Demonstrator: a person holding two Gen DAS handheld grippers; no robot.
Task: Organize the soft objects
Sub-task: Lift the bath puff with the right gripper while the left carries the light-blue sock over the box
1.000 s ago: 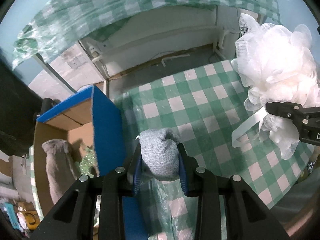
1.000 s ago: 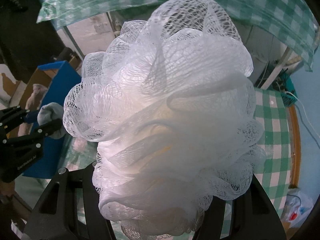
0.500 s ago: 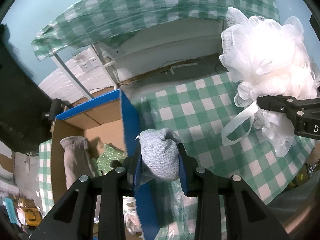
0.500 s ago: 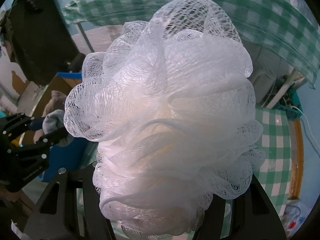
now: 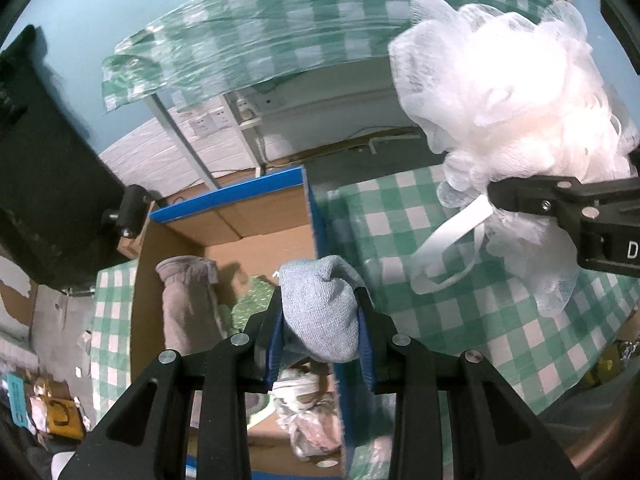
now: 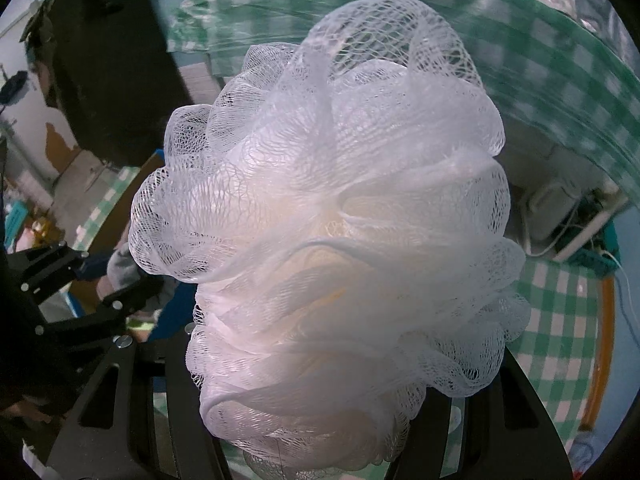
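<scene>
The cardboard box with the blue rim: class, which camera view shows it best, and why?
The left wrist view: the box lies open, its contents visible. In the right wrist view, the white mesh sponge hides nearly all of it.

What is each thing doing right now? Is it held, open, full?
grey sock: pinched in the left gripper, held over the box edge.
white mesh pouf: clamped in the right gripper, off the table.
cardboard box: open, with soft things inside.
beige sock: lying in the box.
</scene>
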